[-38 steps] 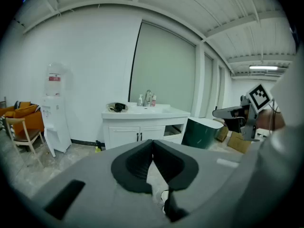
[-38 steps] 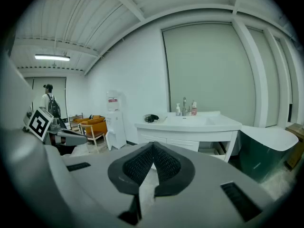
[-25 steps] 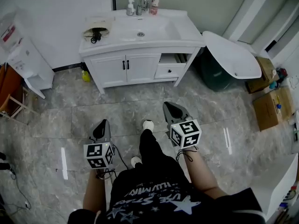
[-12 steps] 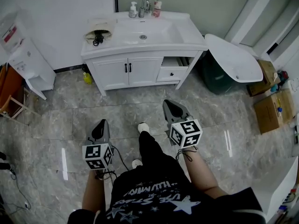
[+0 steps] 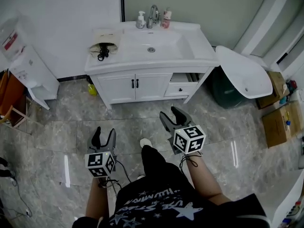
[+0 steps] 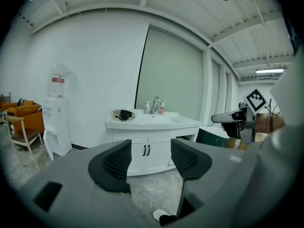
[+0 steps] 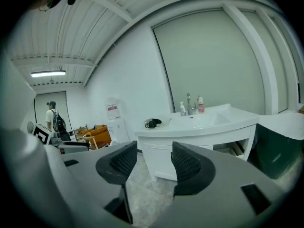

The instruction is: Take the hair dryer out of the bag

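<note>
**Grippers.** The left gripper point(image 5: 104, 133) is held low in front of the person. Its jaws stand apart, having just been opening, and its own view point(image 6: 150, 148) shows only floor and cabinet front between the pads. The right gripper point(image 5: 171, 114) is held alongside and slightly further forward. Its jaws are likewise apart and have just been opening, with nothing between them point(image 7: 149, 151). Both grippers point towards the vanity unit point(image 5: 142, 82) and are well apart from it. A stretch of grey marbled floor point(image 5: 71, 127) lies between.

**Task item.** The bag point(image 5: 105, 36), pale and soft, lies on the left end of the vanity top, beside the basin point(image 5: 156, 46). The hair dryer point(image 5: 101, 49) shows as a dark shape at the bag's open mouth, with a black cord spilling towards the counter's front edge. How much of it sits inside the bag cannot be told. Neither gripper touches the bag or the dryer.

**Surroundings.** A tap point(image 5: 153, 15) stands behind the basin, between a white pump bottle point(image 5: 140, 20) and a pink-capped bottle point(image 5: 166, 18). The cabinet's right-hand compartment point(image 5: 183, 77) is open. A white tub-shaped object point(image 5: 240, 70) leans to the right of the vanity, and a water dispenser point(image 5: 28, 63) stands against the wall to its left. Cardboard boxes point(image 5: 275, 127) sit at the far right.
</note>
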A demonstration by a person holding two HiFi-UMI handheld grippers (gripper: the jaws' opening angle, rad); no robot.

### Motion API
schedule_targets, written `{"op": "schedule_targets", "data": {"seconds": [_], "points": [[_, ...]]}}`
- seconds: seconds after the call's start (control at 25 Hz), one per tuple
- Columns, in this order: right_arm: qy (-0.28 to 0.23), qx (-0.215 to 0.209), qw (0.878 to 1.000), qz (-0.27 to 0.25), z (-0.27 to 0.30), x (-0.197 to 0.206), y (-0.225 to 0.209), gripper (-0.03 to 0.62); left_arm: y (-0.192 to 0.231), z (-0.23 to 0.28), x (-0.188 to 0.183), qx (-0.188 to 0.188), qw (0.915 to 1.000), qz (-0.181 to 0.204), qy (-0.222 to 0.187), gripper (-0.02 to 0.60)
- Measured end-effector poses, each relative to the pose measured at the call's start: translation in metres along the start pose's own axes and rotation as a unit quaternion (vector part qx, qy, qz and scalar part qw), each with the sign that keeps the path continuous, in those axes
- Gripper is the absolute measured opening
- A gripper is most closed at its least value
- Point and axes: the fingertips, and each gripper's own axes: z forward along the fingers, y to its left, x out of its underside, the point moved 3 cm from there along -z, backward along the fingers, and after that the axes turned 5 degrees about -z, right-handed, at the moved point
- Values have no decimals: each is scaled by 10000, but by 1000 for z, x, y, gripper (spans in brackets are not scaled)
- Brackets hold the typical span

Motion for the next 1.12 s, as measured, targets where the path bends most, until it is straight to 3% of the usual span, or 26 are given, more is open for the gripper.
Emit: {"op": "schedule_targets", "data": {"seconds": [0.2,0.68,1.12], "points": [[48,-225,9995,234,72,-17,-33,230,23,58,-21,-195,9998,-45,30,311],[244,-680,9963,467,225,-71,-115,232,67,185,-90,-834,9965,18,59,316],[458,-1125,9916,438,316,-86,-118,232,110,224,-103,-1340,9907,-14,255,314]]}}
